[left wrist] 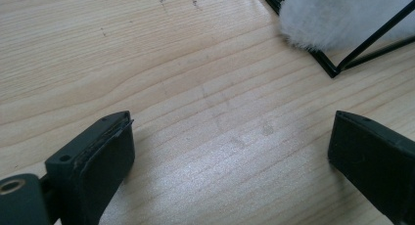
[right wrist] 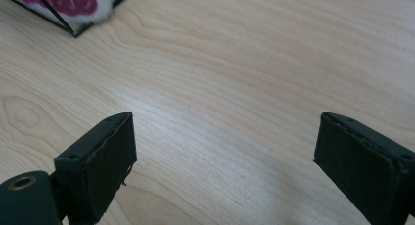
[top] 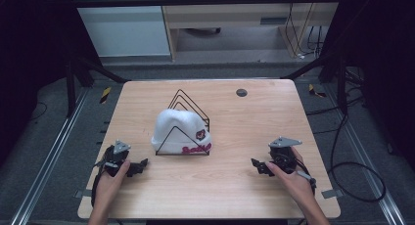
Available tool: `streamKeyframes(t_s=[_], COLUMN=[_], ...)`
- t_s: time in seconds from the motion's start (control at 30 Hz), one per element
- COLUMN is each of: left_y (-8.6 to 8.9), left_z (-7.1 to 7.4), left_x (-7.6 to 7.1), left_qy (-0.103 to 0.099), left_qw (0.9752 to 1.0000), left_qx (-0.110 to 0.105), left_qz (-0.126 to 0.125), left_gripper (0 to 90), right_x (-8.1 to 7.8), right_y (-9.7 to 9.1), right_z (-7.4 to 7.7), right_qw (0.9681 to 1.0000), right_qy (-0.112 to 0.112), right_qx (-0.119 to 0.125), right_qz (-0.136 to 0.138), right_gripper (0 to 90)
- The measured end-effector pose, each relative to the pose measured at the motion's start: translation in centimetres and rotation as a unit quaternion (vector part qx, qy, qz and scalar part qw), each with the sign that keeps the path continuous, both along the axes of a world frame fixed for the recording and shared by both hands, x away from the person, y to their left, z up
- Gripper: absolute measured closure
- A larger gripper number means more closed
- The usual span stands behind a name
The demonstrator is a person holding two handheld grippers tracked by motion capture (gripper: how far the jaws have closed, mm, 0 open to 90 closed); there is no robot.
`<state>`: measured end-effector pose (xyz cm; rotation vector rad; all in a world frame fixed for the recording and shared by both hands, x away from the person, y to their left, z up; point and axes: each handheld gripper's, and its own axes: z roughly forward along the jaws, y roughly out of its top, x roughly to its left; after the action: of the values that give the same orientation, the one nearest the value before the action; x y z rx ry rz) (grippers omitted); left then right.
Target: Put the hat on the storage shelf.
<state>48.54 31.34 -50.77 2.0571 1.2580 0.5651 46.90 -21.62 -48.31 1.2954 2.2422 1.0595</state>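
Nearest the table's front edge, the left gripper (top: 138, 167) and right gripper (top: 258, 167) rest wide open and empty, jaws pointing inward. Beyond and between them sits the white hat (top: 178, 128) on the wire rack (top: 192, 106), nearer the left gripper.

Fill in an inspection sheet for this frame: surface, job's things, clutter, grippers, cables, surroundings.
Surface: light wooden table, round dark grommet near the far edge.
Job's things: white beanie with red lettering sits in a black wire rack.
Clutter: nothing seen.
Grippers: left gripper and right gripper both open, low over bare wood, apart from the rack.
Cables: black cable loops on the floor at right.
Surroundings: grey floor, dark frame.
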Motion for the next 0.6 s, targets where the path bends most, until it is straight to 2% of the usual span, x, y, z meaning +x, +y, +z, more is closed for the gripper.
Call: streamKeyframes(t_s=[0.17,0.33,0.43,0.6], left_y=[0.0,0.0,0.0,-0.1], left_z=[0.0,0.0,0.0,0.0], left_x=[0.0,0.0,0.0,0.0], left_qy=[0.001,0.001,0.001,0.001], left_qw=[1.0000,1.0000,1.0000,1.0000], left_qx=[-0.001,-0.001,-0.001,-0.001], left_qz=[0.000,0.000,0.000,-0.001], left_gripper=[2.1,1.9,1.8,1.6], right_x=[0.0,0.3,0.4,0.5], right_y=[0.0,-0.1,-0.3,-0.3], right_z=[-1.7,-2.4,-2.5,-2.7], right_qw=[0.9997,0.9992,0.9990,0.9984], right_qy=[0.006,0.014,0.008,-0.003], right_qx=[-0.010,-0.013,-0.010,-0.019], right_qz=[-0.019,-0.036,-0.043,-0.053], right_gripper=[9.0,8.8,8.8,8.6])
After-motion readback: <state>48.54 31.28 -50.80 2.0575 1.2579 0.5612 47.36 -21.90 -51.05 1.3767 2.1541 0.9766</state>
